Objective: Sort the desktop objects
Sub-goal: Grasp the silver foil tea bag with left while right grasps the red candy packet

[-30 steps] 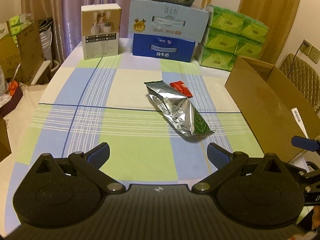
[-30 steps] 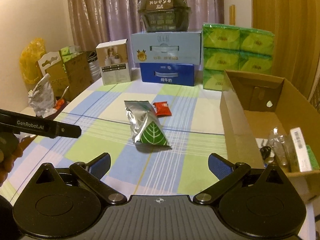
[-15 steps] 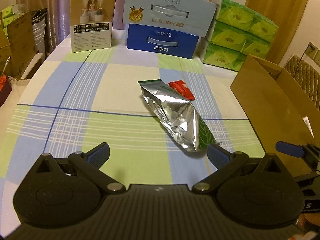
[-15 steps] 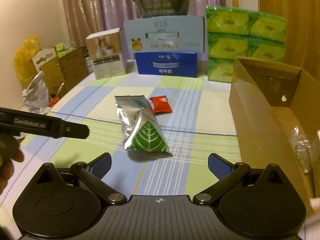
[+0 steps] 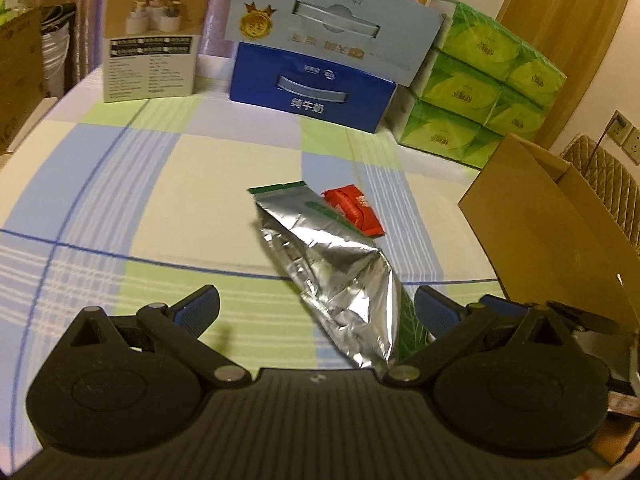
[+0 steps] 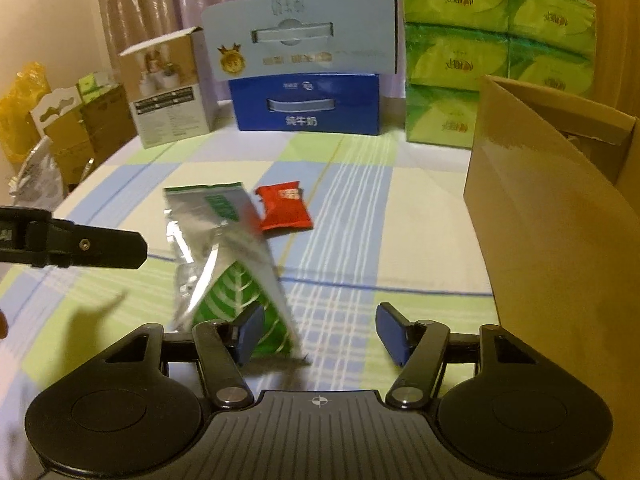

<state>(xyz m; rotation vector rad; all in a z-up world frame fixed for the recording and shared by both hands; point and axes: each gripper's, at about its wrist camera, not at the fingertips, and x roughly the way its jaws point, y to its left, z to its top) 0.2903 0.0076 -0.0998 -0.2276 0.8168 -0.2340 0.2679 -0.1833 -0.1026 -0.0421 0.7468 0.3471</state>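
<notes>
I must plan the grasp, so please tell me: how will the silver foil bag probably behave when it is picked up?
The silver foil bag looks crinkled and puffy, so it probably dents and flexes when squeezed. Its glossy film may be slippery. It seems light for its size, likely sliding on the tablecloth if pushed.

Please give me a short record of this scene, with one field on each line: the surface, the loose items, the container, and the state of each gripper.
surface: table with checked cloth
loose items: silver foil bag with green leaf print; small red packet just behind it
container: open cardboard box, on the right side
left gripper: open, foil bag between its fingers, not clamped
right gripper: open, its left finger in front of the bag
background: blue carton, green tissue packs
</notes>
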